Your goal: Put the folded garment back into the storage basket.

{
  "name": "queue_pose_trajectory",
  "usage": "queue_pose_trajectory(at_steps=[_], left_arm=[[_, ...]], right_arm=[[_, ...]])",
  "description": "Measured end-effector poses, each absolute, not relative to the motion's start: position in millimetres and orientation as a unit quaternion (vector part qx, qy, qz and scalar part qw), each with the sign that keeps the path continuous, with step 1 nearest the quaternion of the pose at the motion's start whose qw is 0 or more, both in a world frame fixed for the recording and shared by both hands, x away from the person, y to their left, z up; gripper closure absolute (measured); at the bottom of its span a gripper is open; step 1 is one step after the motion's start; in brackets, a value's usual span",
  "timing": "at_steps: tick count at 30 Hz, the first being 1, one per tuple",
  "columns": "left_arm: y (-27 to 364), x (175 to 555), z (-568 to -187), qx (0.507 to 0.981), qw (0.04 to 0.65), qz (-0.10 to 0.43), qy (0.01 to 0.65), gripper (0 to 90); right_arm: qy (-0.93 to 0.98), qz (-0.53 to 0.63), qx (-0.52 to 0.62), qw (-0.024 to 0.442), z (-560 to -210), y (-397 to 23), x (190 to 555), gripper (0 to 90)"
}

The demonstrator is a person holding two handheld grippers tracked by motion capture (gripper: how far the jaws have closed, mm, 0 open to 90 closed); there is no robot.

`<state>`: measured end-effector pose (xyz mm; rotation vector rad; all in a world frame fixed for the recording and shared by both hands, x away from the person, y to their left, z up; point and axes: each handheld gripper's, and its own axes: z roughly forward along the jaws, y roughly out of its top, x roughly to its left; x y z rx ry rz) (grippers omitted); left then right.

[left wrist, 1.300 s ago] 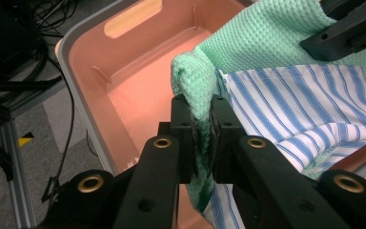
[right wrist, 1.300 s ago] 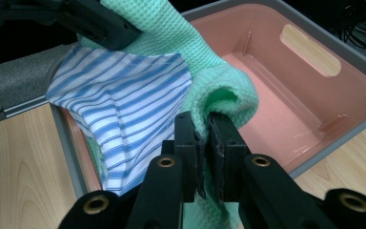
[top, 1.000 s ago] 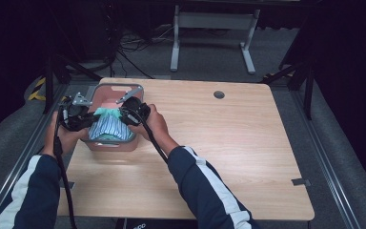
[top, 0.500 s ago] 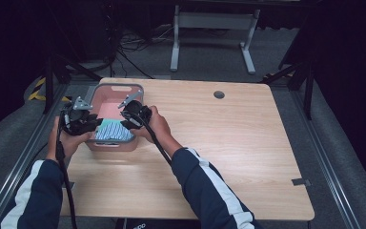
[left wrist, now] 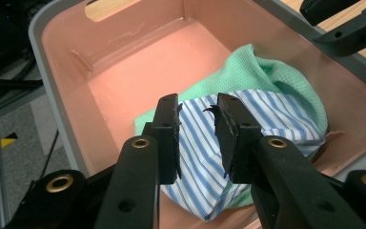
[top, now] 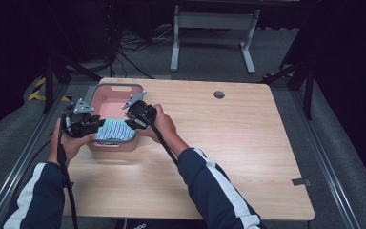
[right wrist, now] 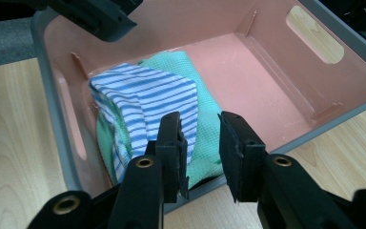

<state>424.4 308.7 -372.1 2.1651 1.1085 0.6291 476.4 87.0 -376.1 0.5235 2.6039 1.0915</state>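
1. Both grippers have drawn back toward the person since a second ago, from over the middle of the bin [top: 112,95] to its near end, and the striped cloth [top: 116,130] now lies lower in the bin.
2. Left gripper [top: 94,125]: held in the left hand [top: 69,140] at the bin's near left corner. In its own view the left gripper [left wrist: 198,136] has its jaws spread a little, with nothing between them; the striped cloth [left wrist: 248,138] lies just below and ahead of them.
3. Right gripper [top: 129,121]: held in the right hand [top: 162,126] at the bin's near right rim. In its own view the right gripper [right wrist: 202,143] has its jaws spread and empty, poised above the rim.
4. Striped cloth [right wrist: 143,102] rests crumpled on a green cloth [right wrist: 198,105], both at the bin's end nearest the grippers.
5. Far half of the bin [right wrist: 276,90] beyond the jaws shows bare pink floor.
6. Bin sits on the bench [top: 248,143], under both grippers.
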Motion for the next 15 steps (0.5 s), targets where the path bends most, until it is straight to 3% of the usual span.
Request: queue_pose_trajectory(at_steps=[15], left_arm=[[287.6, 404.4, -358.3, 0.811, 0.346, 0.255, 0.396, 60.8]], right_arm=[[0.908, 0.358, 0.154, 0.155, -361.5, 60.8, 465.2, 62.2]])
